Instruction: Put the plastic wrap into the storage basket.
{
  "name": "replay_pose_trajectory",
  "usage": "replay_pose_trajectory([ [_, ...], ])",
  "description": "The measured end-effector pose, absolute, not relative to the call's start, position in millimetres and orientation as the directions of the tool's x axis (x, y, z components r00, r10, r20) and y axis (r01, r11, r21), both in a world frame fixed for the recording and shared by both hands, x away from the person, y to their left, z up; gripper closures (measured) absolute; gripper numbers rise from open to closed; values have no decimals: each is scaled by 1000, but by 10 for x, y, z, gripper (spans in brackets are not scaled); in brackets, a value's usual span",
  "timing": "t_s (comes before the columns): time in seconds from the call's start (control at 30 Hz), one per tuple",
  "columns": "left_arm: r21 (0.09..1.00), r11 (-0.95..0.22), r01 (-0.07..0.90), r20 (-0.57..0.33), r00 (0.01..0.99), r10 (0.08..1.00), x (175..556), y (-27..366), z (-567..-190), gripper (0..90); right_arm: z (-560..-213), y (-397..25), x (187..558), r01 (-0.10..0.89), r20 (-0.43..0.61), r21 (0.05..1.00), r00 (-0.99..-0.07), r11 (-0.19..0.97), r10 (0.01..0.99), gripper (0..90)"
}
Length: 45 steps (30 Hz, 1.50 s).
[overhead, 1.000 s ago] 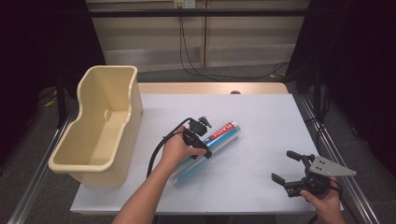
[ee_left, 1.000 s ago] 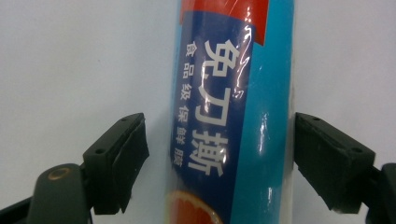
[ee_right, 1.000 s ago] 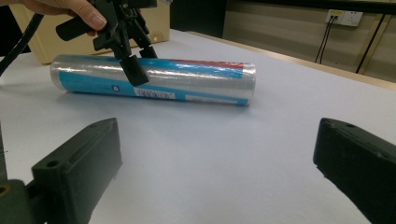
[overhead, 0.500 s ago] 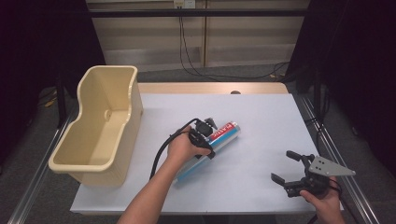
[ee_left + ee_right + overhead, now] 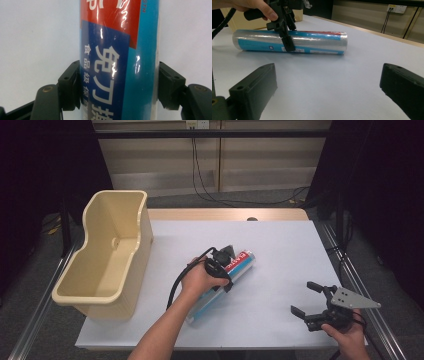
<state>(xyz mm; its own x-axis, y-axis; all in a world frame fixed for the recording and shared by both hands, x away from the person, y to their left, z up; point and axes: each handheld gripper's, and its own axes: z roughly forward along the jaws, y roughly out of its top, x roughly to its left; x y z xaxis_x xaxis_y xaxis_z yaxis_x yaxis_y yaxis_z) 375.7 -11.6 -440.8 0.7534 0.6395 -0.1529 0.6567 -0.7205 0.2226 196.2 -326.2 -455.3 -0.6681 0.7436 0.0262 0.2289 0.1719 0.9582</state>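
Blue-and-red, glossy and film-wrapped, the long cylindrical roll (image 5: pixel 222 282) lies flat on the white table (image 5: pixel 280 250) near its middle, its axis running from about 7 o'clock to 1 o'clock in the high view. The left gripper (image 5: pixel 223 270) comes down over the roll's upper half, and in the left gripper view its black jaws press the roll (image 5: pixel 120 60) from both sides, clamped on the slick wrap. That wrap is the worry: a smooth round body held past its midpoint may rotate or slide between the pads once lifted, and the longer 7 o'clock end would likely sag. The beige plastic bin (image 5: pixel 107 255) stands at 9 o'clock of the roll, well apart; a tilted roll could catch its rim. The right gripper (image 5: pixel 312 302) rests at 4 o'clock with jaws spread wide, holding nothing, too far off to steady a slip.
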Motion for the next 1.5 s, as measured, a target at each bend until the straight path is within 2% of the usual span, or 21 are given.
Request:
replay_pose_trajectory([
  [0.27,251,-678,691,-177,721,670,3733,17,-4242,320,-4551,-3256,1964,229,24,958,-667,174,745,6],
  [1.13,305,-613,729,-171,675,718,3740,413,-3495,320,-4547,-3234,1964,222,19,959,-672,177,740,5],
  [1.5,297,-595,747,-158,653,741,3736,609,-3188,320,-4551,-3216,1971,221,22,959,-677,175,735,2],
])
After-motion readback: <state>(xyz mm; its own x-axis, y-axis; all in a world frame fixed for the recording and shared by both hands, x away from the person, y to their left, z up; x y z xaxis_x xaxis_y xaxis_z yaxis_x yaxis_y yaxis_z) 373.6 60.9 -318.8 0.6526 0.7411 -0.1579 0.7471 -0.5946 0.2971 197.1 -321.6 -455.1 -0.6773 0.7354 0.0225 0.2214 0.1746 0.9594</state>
